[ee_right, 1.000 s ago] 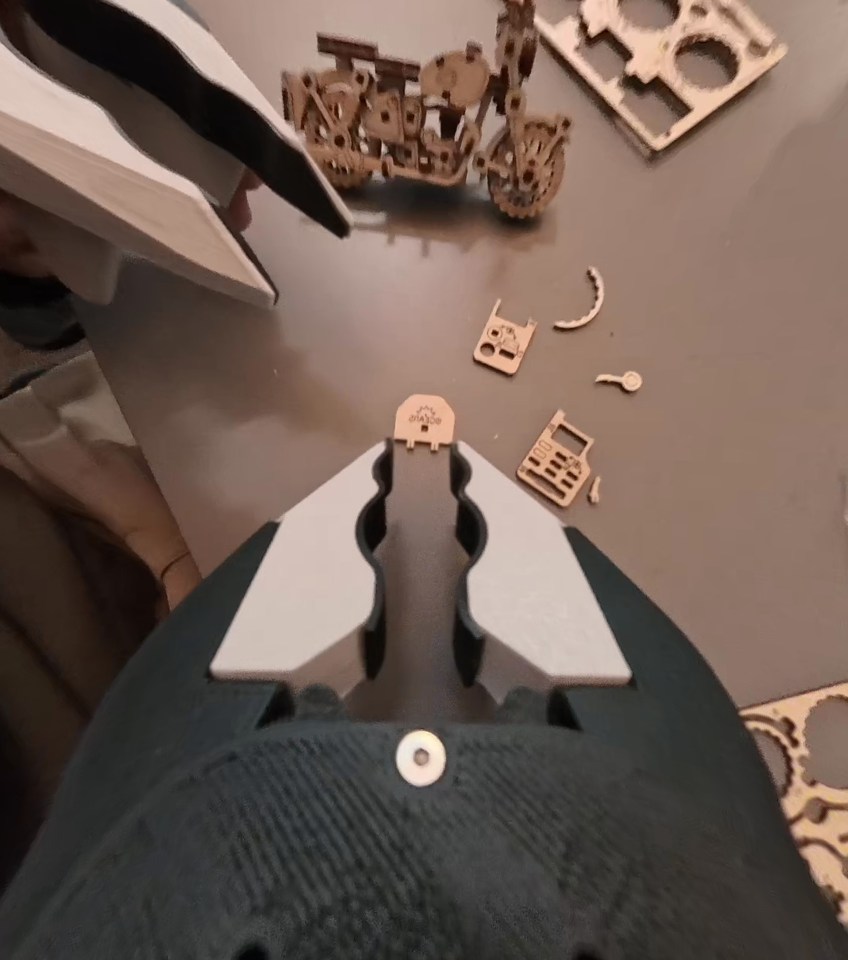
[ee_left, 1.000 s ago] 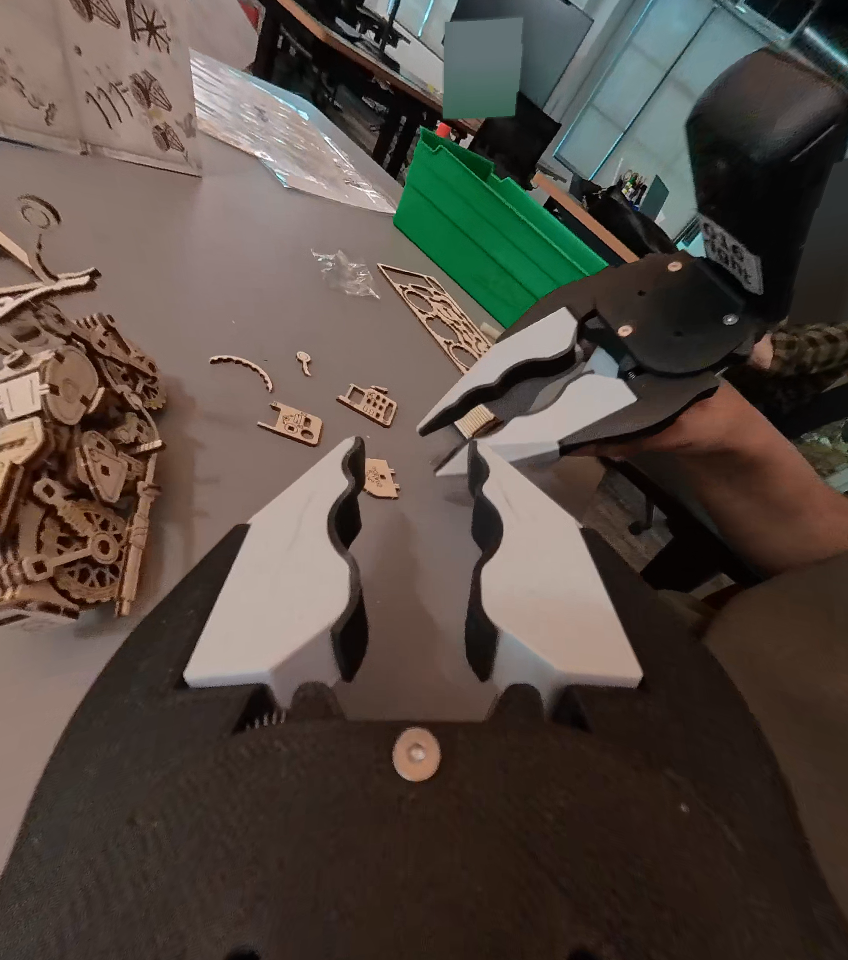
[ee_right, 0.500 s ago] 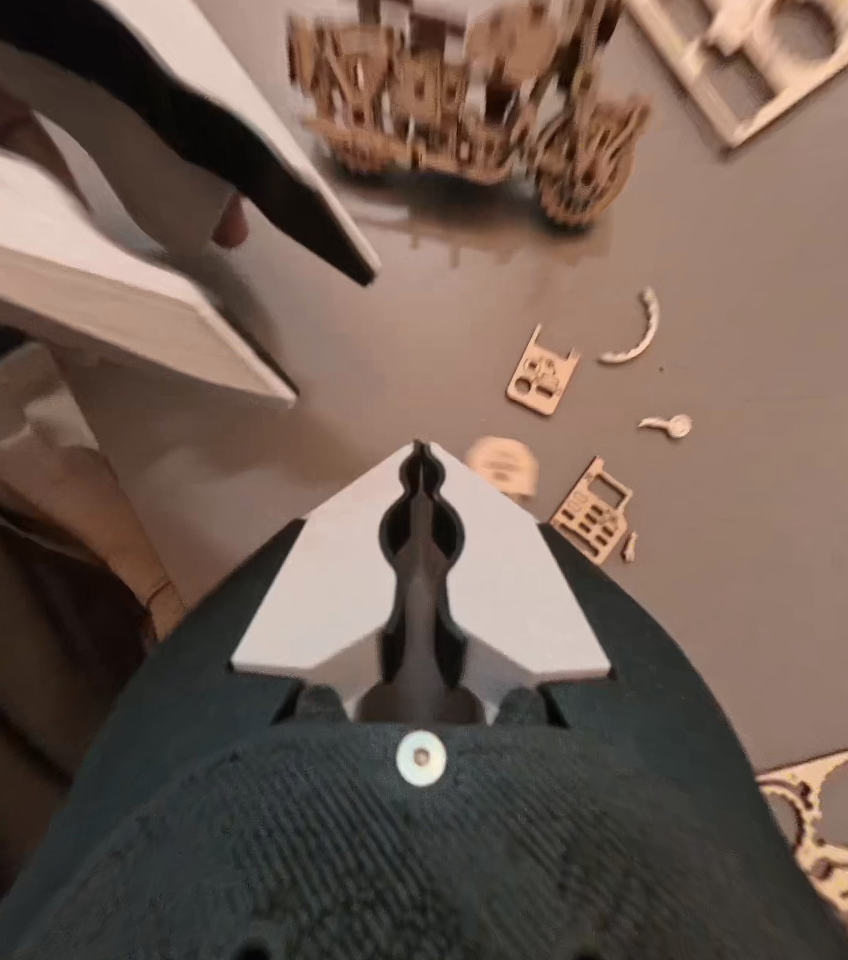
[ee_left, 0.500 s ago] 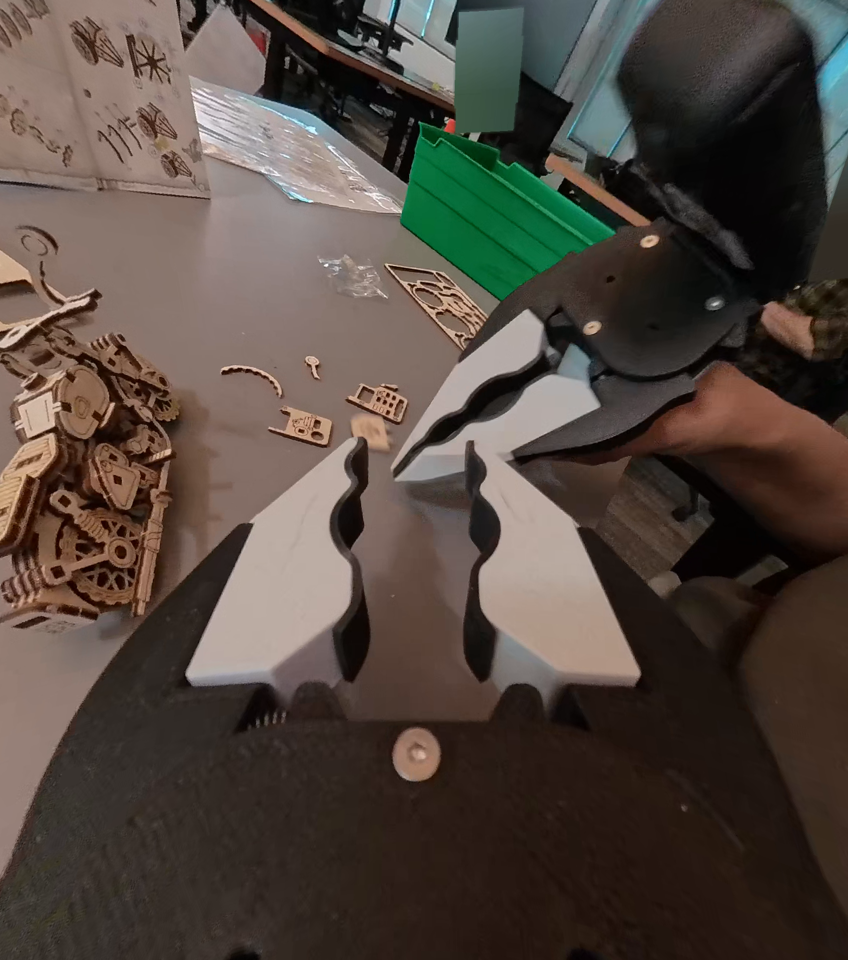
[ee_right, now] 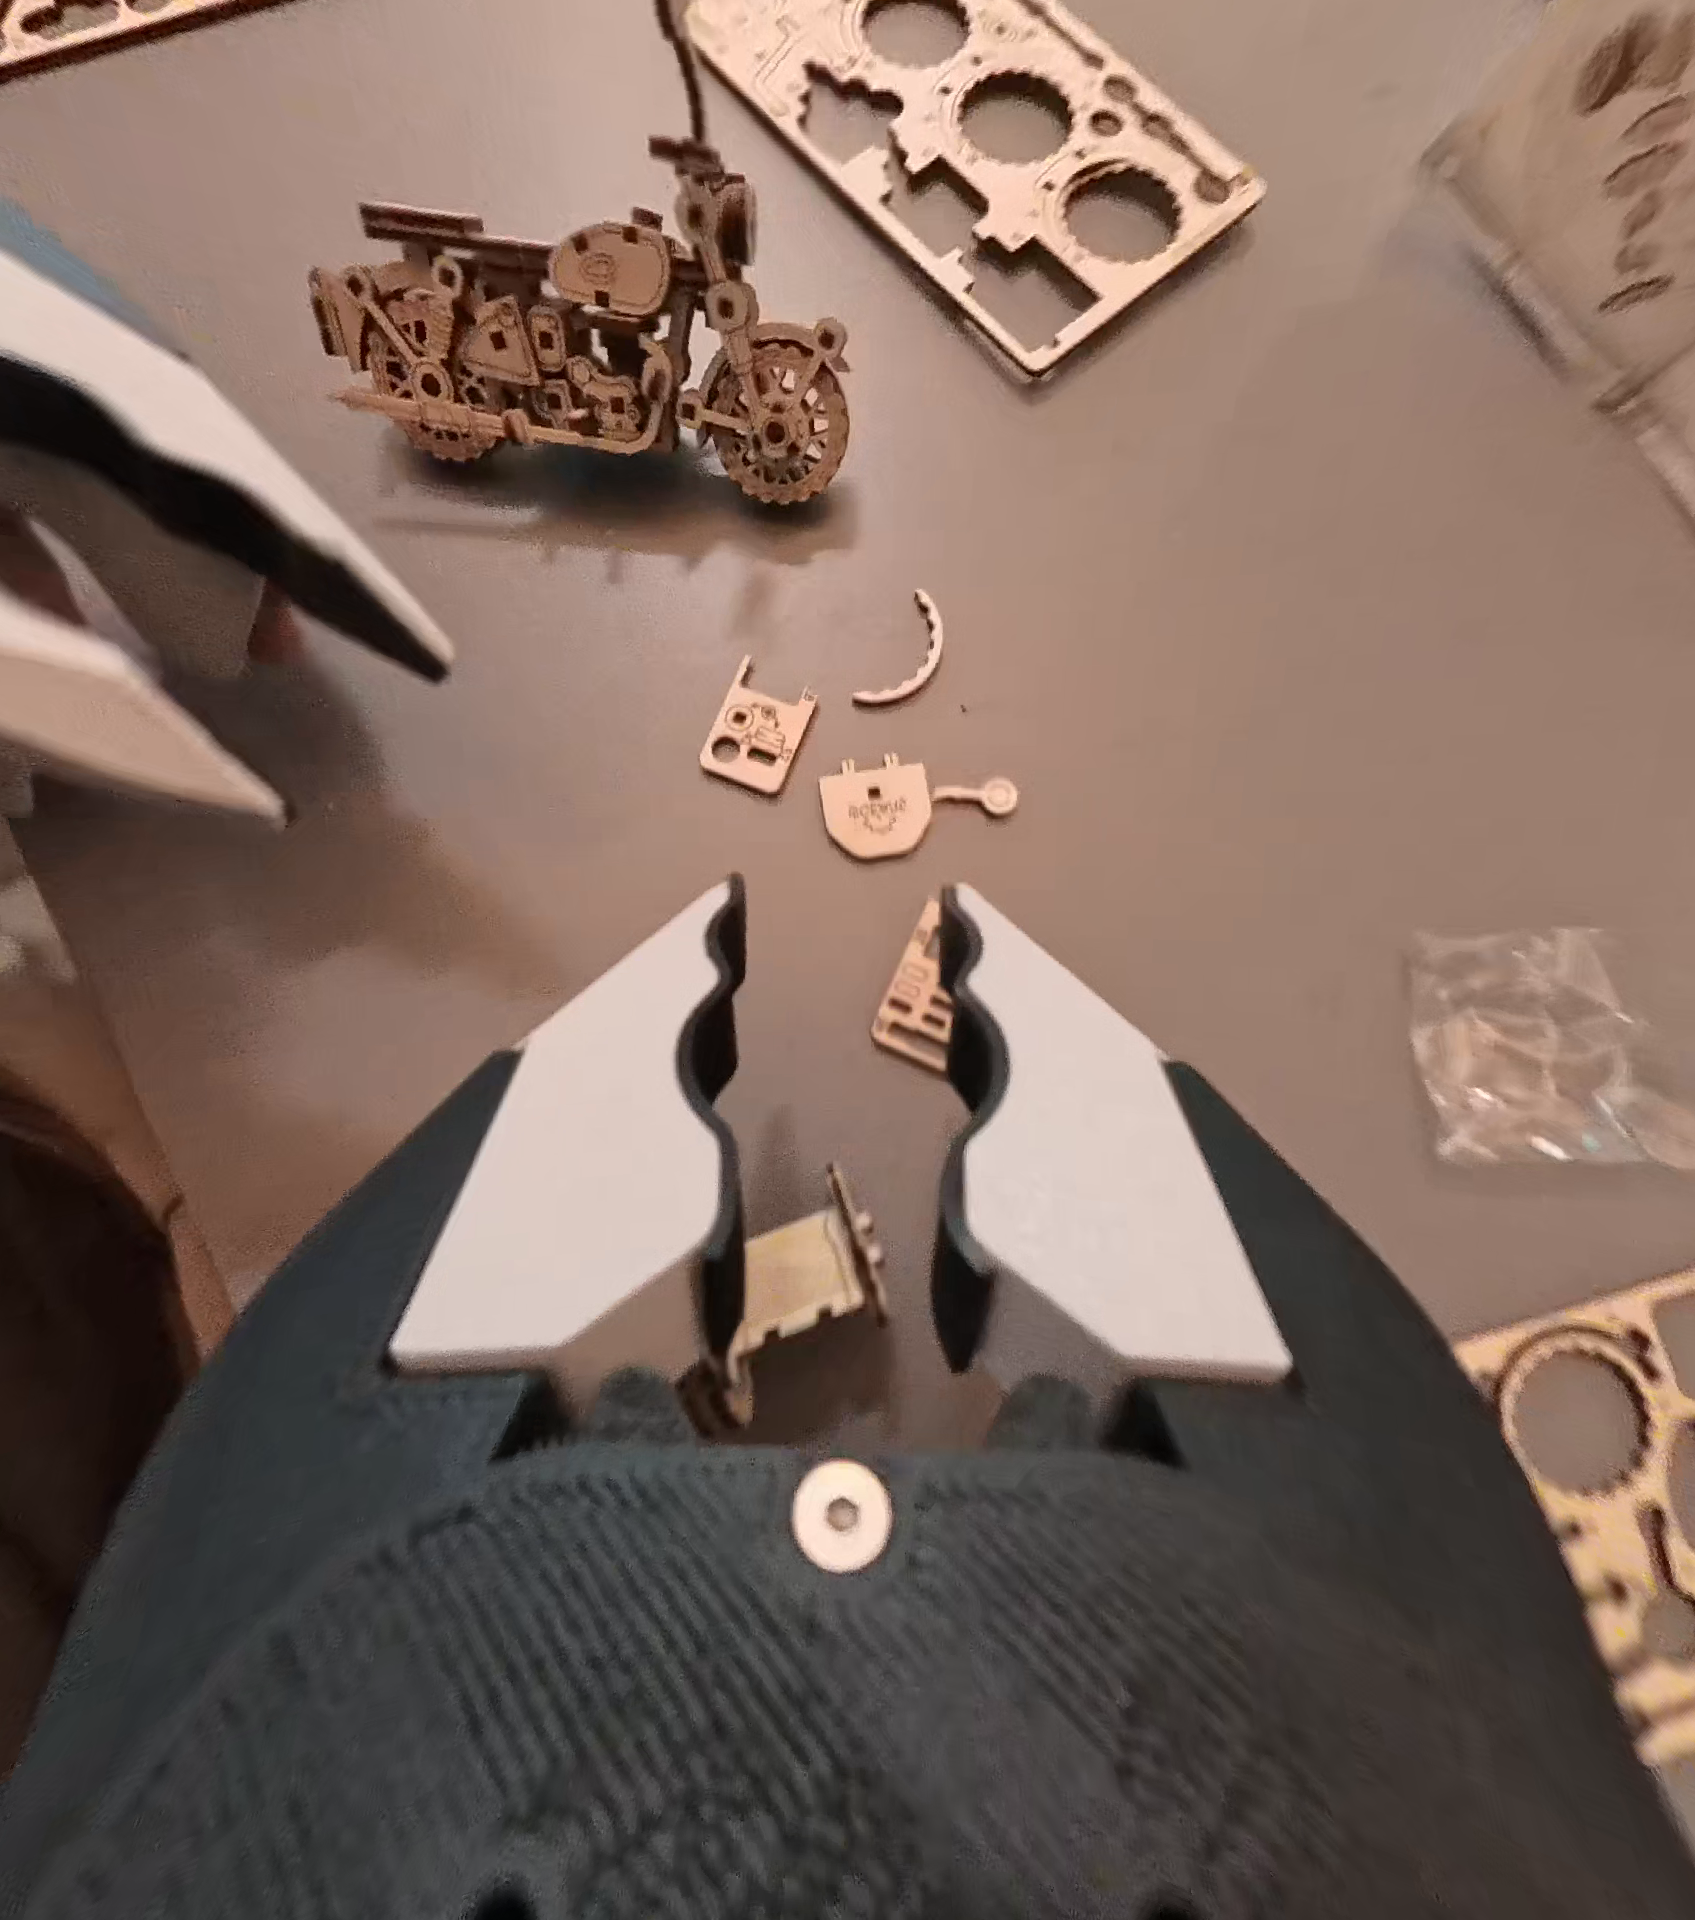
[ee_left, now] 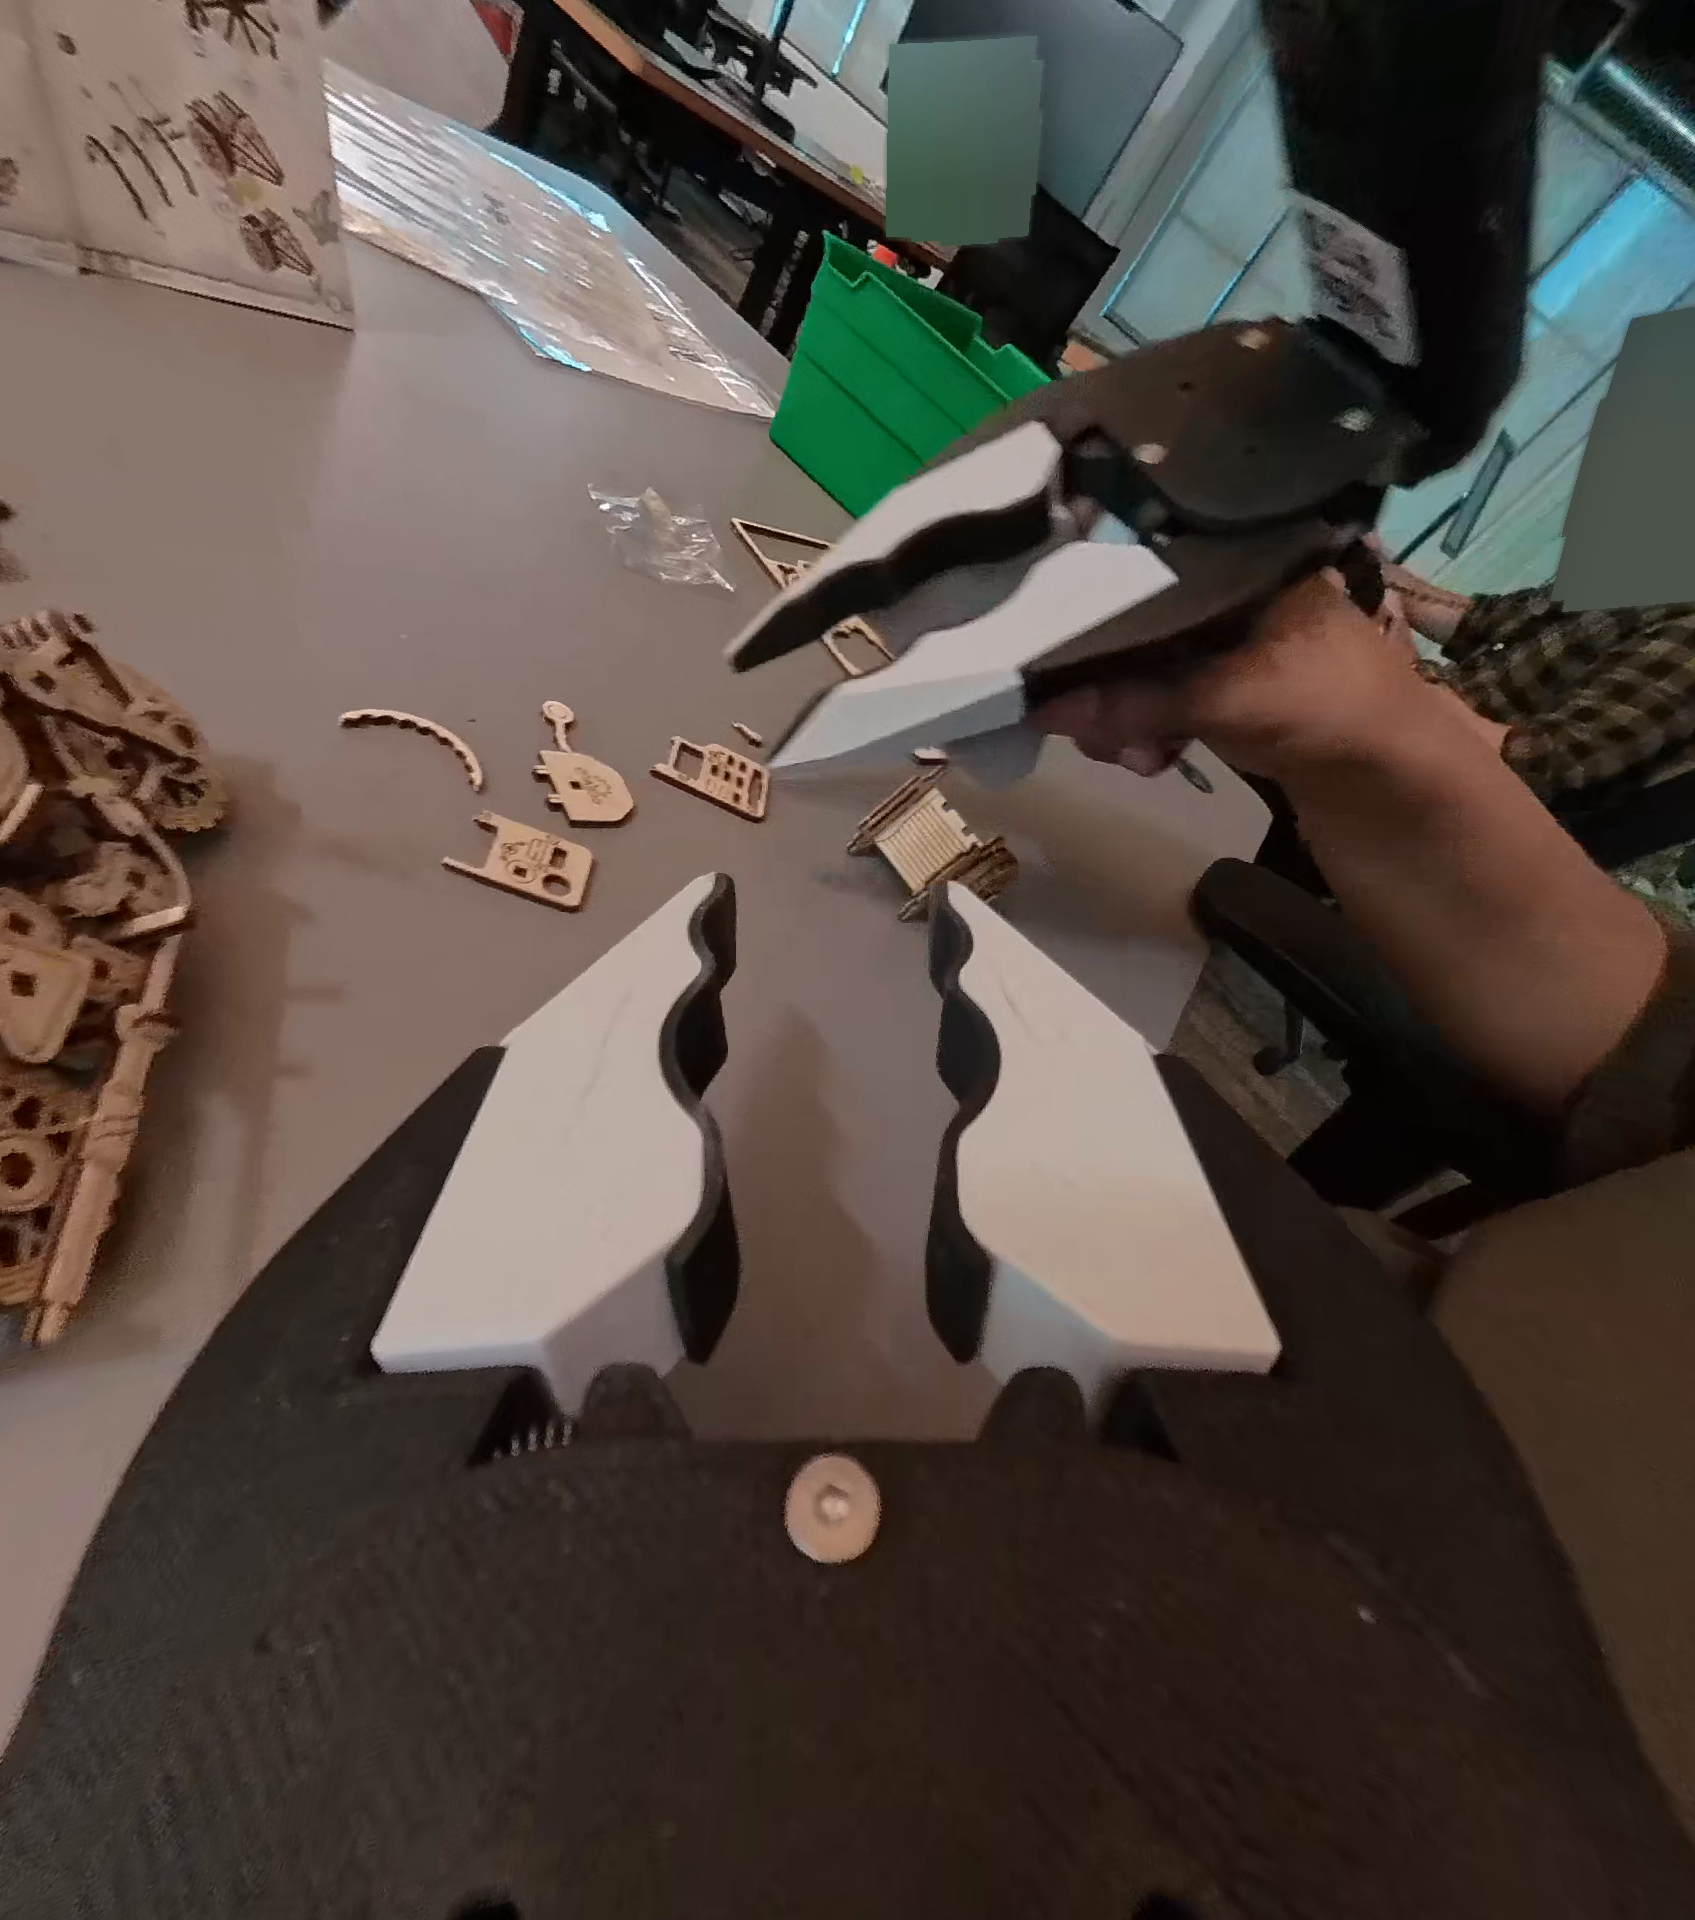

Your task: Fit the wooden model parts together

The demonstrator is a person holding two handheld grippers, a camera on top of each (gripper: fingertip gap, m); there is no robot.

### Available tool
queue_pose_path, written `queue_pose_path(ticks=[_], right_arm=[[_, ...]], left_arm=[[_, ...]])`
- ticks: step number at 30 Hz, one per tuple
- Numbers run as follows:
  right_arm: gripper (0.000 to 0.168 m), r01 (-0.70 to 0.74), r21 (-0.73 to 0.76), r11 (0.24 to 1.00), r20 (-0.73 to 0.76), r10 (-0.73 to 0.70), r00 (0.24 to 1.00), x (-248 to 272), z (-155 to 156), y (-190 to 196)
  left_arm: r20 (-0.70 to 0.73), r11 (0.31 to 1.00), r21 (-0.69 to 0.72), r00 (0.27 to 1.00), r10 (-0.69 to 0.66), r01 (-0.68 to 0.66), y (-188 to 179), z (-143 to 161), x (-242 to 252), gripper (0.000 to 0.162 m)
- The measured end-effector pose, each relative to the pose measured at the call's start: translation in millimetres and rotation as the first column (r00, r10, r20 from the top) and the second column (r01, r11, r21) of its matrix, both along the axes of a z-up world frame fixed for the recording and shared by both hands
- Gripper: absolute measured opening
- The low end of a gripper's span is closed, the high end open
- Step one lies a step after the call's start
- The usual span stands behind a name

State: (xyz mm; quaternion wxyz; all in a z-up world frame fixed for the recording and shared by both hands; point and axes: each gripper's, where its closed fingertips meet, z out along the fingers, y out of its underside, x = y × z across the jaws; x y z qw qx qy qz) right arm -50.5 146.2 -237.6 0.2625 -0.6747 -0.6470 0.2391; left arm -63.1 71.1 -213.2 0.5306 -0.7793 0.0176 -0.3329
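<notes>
My left gripper (ee_left: 835,894) is open and empty, low over the grey table (ee_left: 386,499). My right gripper (ee_right: 843,894) is open and empty; it also shows in the left wrist view (ee_left: 760,712), hovering above the table. A small ribbed wooden sub-assembly (ee_left: 936,842) lies on the table under it, seen through the gap between the right fingers (ee_right: 801,1288). Loose flat parts lie ahead: a shield-shaped piece (ee_right: 874,816), a holed plate (ee_right: 758,732), a curved toothed strip (ee_right: 905,655), a key-shaped pin (ee_right: 983,798) and a grid piece (ee_right: 916,997). The wooden motorcycle model (ee_right: 583,353) stands beyond.
Punched-out wooden sheets lie at the far side (ee_right: 978,177) and near right (ee_right: 1653,1507). A clear plastic bag (ee_right: 1549,1049) lies to the right. A green bin (ee_left: 884,384) stands off the table's far edge. Instruction sheets (ee_left: 126,145) lie at the back.
My right gripper was shut half a second ago and is now open and higher. The ribbed sub-assembly now lies on the table beneath it. The shield piece has shifted beside the key-shaped pin.
</notes>
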Motion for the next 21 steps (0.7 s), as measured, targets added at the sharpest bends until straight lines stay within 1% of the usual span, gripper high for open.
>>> queue_pose_path(ticks=[1, 5, 7, 9, 11, 12, 13, 17, 19, 21], right_arm=[[0.036, -0.014, -0.007, 1.000, 0.015, 0.014, 1.000, -6, -4, 2], [0.035, -0.066, 0.095, 0.993, 0.106, 0.056, 0.993, -21, -26, 13], [0.036, -0.096, 0.069, 0.993, 0.158, 0.084, 0.984, -26, -36, 11], [0.046, -0.089, 0.005, 0.996, 0.210, 0.086, 0.974, -24, -44, 9], [0.042, -0.083, -0.082, 0.993, 0.180, 0.096, 0.979, -28, -44, 3], [0.032, -0.075, -0.087, 0.993, 0.164, 0.089, 0.982, -29, -44, 5], [0.025, -0.073, -0.081, 0.994, 0.153, 0.085, 0.985, -30, -44, 7], [0.025, -0.099, -0.107, 0.989, 0.111, 0.111, 0.988, -27, -38, 1], [0.025, -0.123, -0.114, 0.986, 0.031, 0.128, 0.991, -25, -24, -5], [0.025, -0.175, -0.084, 0.981, -0.073, 0.169, 0.983, -21, -4, -14]], left_arm=[[0.002, 1.000, -0.002, 1.000, -0.007, 0.007, 0, 0, 2, 0.034], [-0.017, 1.000, 0.012, 1.000, 0.012, -0.012, -5, 1, 0, 0.033], [-0.017, 1.000, 0.019, 1.000, 0.021, -0.020, -7, 2, -4, 0.032], [-0.002, 1.000, 0.017, 1.000, 0.020, -0.020, -8, 2, -7, 0.032], [0.017, 1.000, 0.009, 1.000, 0.011, -0.011, -9, 1, -7, 0.031], [0.024, 1.000, 0.006, 1.000, 0.006, -0.006, -9, 0, -7, 0.031], [0.027, 1.000, 0.004, 1.000, -0.001, 0.001, -9, 0, -6, 0.031], [0.027, 1.000, -0.002, 0.999, -0.021, 0.021, -9, -2, -4, 0.032], [0.032, 1.000, -0.005, 0.999, -0.022, 0.022, -9, -2, -5, 0.032], [0.050, 1.000, -0.007, 0.999, -0.019, 0.020, -9, -1, -6, 0.032]])
